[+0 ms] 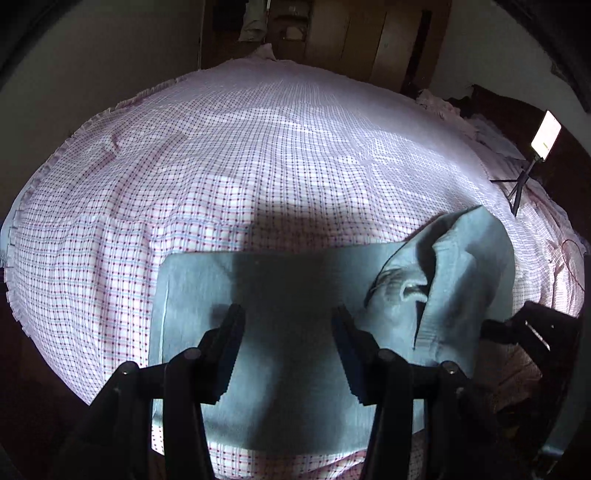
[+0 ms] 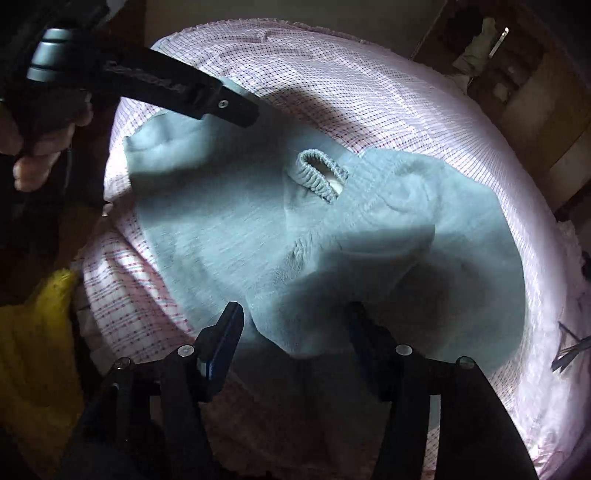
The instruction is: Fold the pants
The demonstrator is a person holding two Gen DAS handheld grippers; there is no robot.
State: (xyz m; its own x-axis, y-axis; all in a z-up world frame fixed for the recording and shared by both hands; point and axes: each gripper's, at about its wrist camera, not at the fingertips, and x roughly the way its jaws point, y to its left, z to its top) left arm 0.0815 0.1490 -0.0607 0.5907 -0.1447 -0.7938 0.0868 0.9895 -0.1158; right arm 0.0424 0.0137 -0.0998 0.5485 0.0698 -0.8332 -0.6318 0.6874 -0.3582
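Light blue-grey fleece pants (image 1: 288,295) lie on a bed with a pink checked sheet (image 1: 240,147). In the left wrist view the left part lies flat and the right part is bunched up. My left gripper (image 1: 288,317) is open just above the flat part, holding nothing. In the right wrist view the pants (image 2: 240,229) lie rumpled, with an elastic cuff (image 2: 317,173) showing near the middle. My right gripper (image 2: 295,314) is open, its jaws either side of a fold at the pants' near edge. The left gripper's body (image 2: 184,88) shows at the upper left, over the pants' far corner.
A phone on a small tripod (image 1: 543,140) stands on the bed's right side. Wooden furniture (image 1: 351,33) stands beyond the bed. A yellow cloth (image 2: 33,332) shows at the left edge of the right wrist view. The person's hand (image 2: 37,147) holds the left gripper.
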